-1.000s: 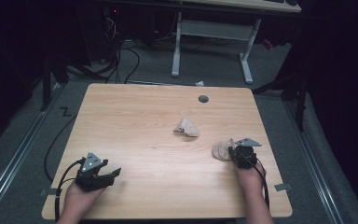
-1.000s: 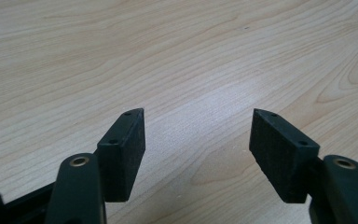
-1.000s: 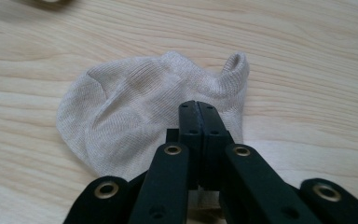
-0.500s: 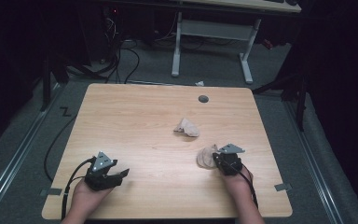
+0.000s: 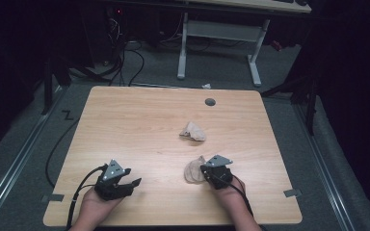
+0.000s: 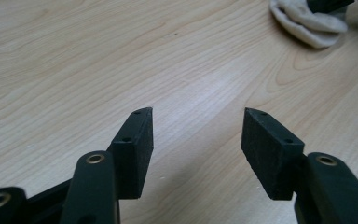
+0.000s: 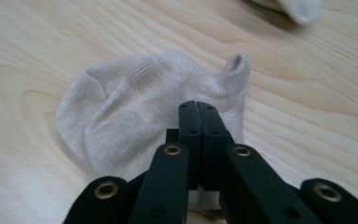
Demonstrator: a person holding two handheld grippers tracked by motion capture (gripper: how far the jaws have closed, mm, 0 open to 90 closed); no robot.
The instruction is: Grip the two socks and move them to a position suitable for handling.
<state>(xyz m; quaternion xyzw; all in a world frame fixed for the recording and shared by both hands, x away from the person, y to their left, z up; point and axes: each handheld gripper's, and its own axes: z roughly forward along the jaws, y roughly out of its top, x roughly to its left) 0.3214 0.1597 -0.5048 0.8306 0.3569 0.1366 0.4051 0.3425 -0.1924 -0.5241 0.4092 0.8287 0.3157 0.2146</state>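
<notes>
With my right tool [image 7: 199, 109] clamped on the beige sock [image 7: 135, 112] near the desk's [image 5: 139, 120] front edge, I judged a low, slow drag best, while my left tool [image 6: 196, 133] had just been closing, nothing between its jaws.

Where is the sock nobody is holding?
In the high view, the crumpled beige fabric sock lies loose near the middle of the light wooden table, beyond the right hand-held gripper.

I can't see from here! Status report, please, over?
Right gripper shut on beige sock. Left gripper open, closing, nothing between. Second sock apart. Table otherwise bare.
</notes>
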